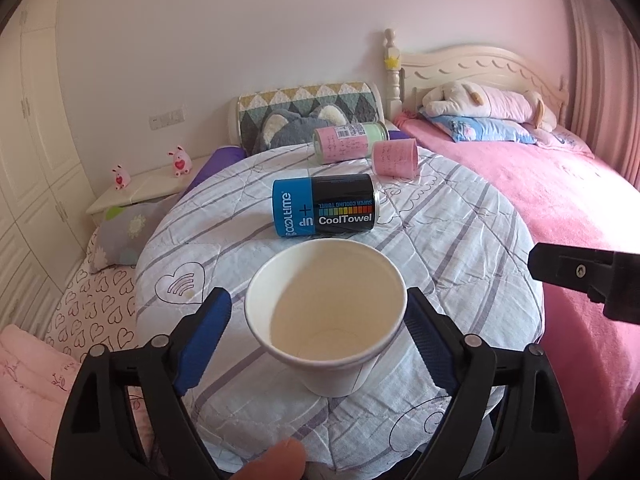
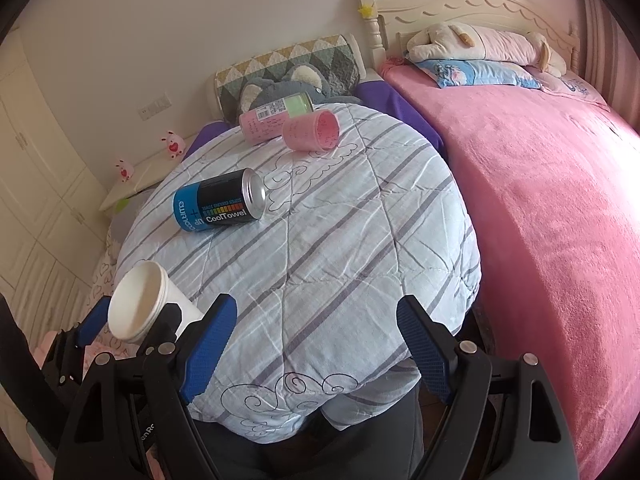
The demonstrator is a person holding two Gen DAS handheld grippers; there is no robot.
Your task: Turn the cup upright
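Sitting between the blue pads of the left claw [image 1: 318, 344] is the white paper cup [image 1: 325, 316], near the front edge of the striped quilt [image 1: 460, 248], its mouth tipped up toward the camera. The pads look close on both sides, but I cannot tell if they squeeze it. It looks light, thin and easy to crush, so a soft hold on the side wall below the rim seems best. The right claw [image 2: 316, 344] is spread wide and holds nothing. Farther back lies a can [image 1: 324, 206] that reads "CoolTowel", "SUPER COOLING TOWEL" and "cooltime". The writing on the pink cup [image 1: 395, 158] and the pink can [image 1: 350, 142] at the far edge is too small to read.
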